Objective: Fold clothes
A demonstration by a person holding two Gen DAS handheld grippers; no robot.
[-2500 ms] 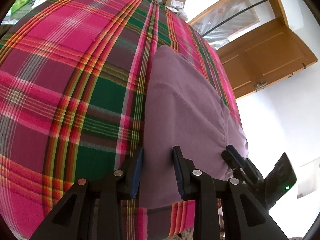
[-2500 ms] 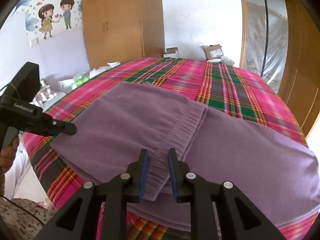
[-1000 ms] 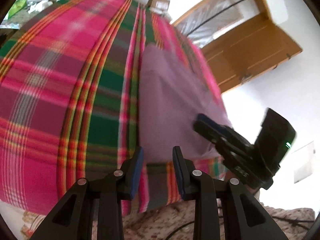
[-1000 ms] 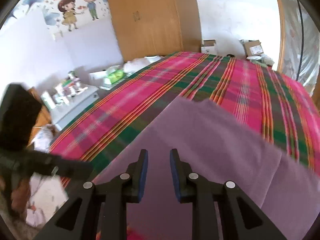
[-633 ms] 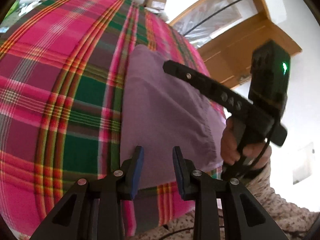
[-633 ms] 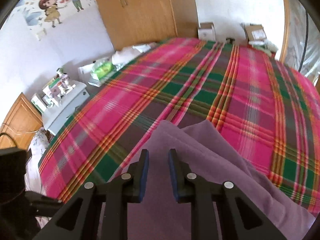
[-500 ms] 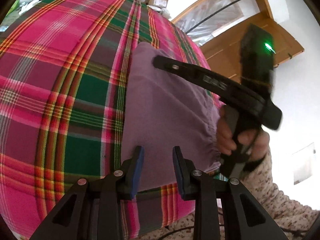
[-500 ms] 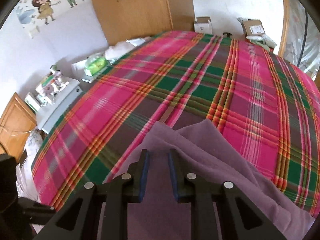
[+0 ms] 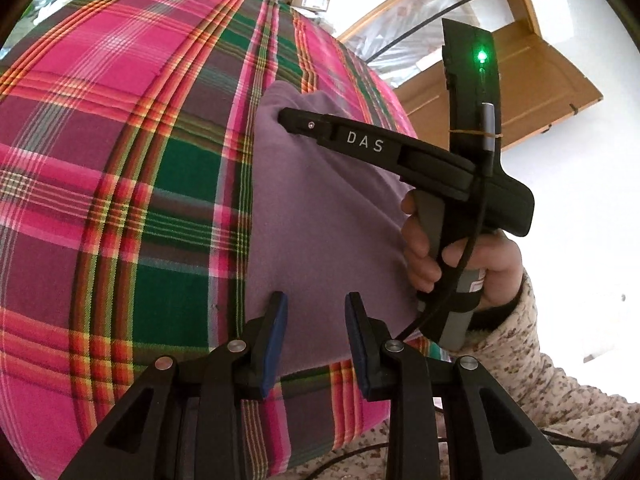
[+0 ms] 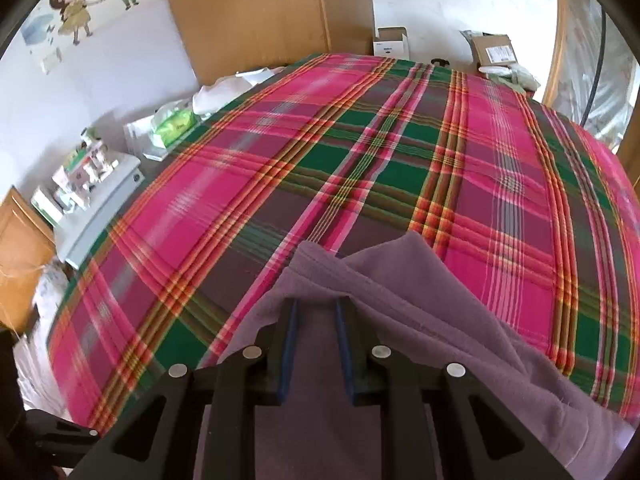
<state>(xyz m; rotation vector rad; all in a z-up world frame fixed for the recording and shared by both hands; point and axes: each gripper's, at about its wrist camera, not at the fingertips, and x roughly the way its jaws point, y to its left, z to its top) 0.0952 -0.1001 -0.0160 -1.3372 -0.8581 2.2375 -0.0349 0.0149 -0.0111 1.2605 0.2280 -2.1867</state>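
plaid bedspread (image 10: 360, 168) beyond garment's (image 10: 400, 320) far edge

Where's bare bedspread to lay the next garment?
Free: the plaid bedspread from the purple garment out to the far boxes, plus the stretch left of it. Crowded: the near edge, with both grippers.

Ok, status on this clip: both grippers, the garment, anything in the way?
Left gripper open over the near hem. Right gripper closing, jaws tucked under a fold at the far end. Purple garment folded on the plaid bed. Nothing in the way.
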